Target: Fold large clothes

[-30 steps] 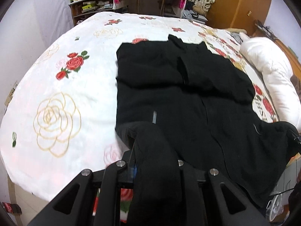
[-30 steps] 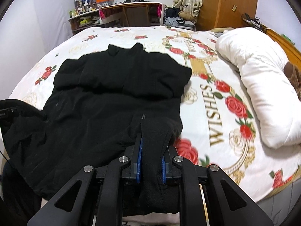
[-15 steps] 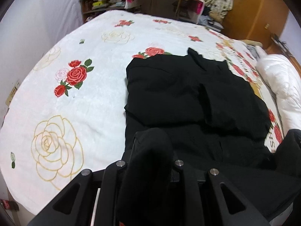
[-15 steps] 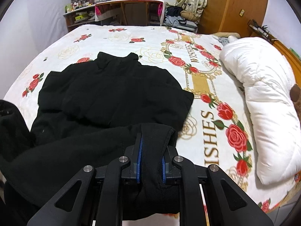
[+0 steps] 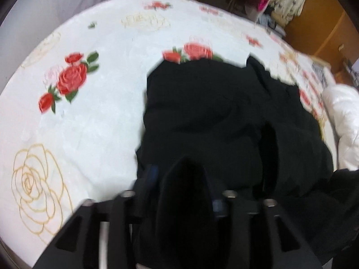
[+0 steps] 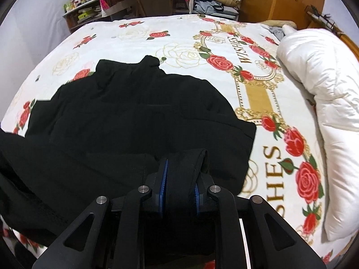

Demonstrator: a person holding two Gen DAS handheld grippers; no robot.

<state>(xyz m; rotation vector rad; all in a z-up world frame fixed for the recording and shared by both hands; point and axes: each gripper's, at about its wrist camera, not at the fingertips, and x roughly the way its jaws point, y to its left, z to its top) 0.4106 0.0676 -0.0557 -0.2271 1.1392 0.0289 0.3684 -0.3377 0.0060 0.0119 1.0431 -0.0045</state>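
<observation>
While the black garment (image 6: 134, 116) lies spread mid-bed on the rose-print bedspread (image 6: 184, 35), I judge you partway: its near hem is doubled over toward the collar, with flattening and further folds left; the white duvet (image 6: 325, 103) bulks along one side, well clear, and nothing blocks you; your right gripper (image 6: 179, 185) pinches the hem fold; your left gripper (image 5: 181, 186) has just been opening, cloth between its jaws, grip unclear through blur.
</observation>
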